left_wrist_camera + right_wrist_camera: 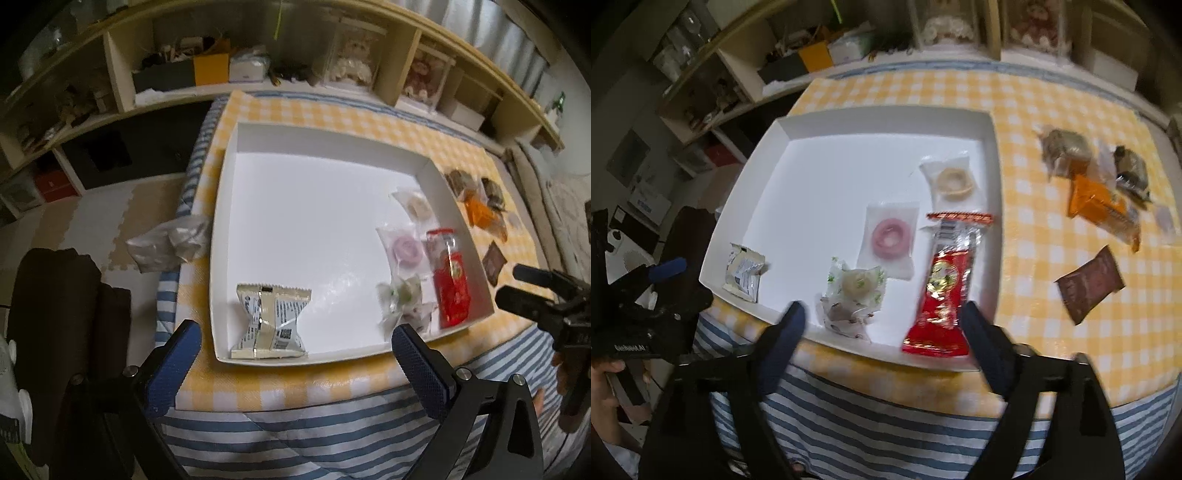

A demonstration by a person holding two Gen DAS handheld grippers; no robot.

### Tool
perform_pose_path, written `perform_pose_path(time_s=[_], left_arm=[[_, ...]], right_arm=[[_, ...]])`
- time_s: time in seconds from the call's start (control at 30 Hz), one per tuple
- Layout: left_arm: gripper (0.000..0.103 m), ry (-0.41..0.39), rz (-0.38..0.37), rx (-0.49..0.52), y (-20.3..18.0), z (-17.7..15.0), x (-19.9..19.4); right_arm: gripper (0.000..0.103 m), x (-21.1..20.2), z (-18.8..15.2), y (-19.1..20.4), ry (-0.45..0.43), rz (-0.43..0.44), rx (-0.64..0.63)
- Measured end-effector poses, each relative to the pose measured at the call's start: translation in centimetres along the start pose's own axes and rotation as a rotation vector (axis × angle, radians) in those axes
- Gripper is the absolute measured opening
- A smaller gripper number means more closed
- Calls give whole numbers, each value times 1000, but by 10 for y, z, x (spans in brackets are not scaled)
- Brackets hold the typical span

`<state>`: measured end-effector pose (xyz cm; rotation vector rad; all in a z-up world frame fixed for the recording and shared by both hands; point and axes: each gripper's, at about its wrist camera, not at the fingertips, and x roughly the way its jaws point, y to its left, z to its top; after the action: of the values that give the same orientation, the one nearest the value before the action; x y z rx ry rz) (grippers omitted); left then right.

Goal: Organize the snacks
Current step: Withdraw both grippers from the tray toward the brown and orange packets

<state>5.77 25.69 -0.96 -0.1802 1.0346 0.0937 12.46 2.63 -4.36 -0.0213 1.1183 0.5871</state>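
Note:
A white tray (229, 184) (746, 206) lies on a yellow checked cloth. In it lie a silver packet (271, 321) (744, 273), a red packet (450, 284) (945, 291), a pink ring sweet (406, 251) (890, 234), a beige ring sweet (415, 205) (955, 181) and a green-white wrapped sweet (400, 295) (855, 284). Outside the tray to the right lie an orange packet (1100, 206) (480, 212), a brown packet (1089, 284) (493, 260) and dark wrapped snacks (1067, 147). My left gripper (295, 343) is open and empty, just before the tray's near edge. My right gripper (882, 325) is open and empty, over the tray's near edge.
The cloth (332, 110) covers a blue-striped quilted surface (295, 435). Shelves (184, 74) full of boxes and dolls stand behind. A crumpled plastic bag (166, 247) hangs off the left edge. A dark chair (55, 314) stands at the lower left.

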Motion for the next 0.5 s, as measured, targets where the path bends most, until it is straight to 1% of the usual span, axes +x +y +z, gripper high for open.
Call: perform_pose_path(time_s=[0.13,0.27,0.5], left_arm=[[103,-35,-12,0,-11,6,-14],[103,-67,-36,25,-30,11,-24],[103,-95,-104,74,-77,23,-23]], right_arm=[[103,-8,1,-4,-35,-20,-7],[103,-24,1,-15,-75,-22,-9],[103,-52,-2,-54,-122,-46,9]])
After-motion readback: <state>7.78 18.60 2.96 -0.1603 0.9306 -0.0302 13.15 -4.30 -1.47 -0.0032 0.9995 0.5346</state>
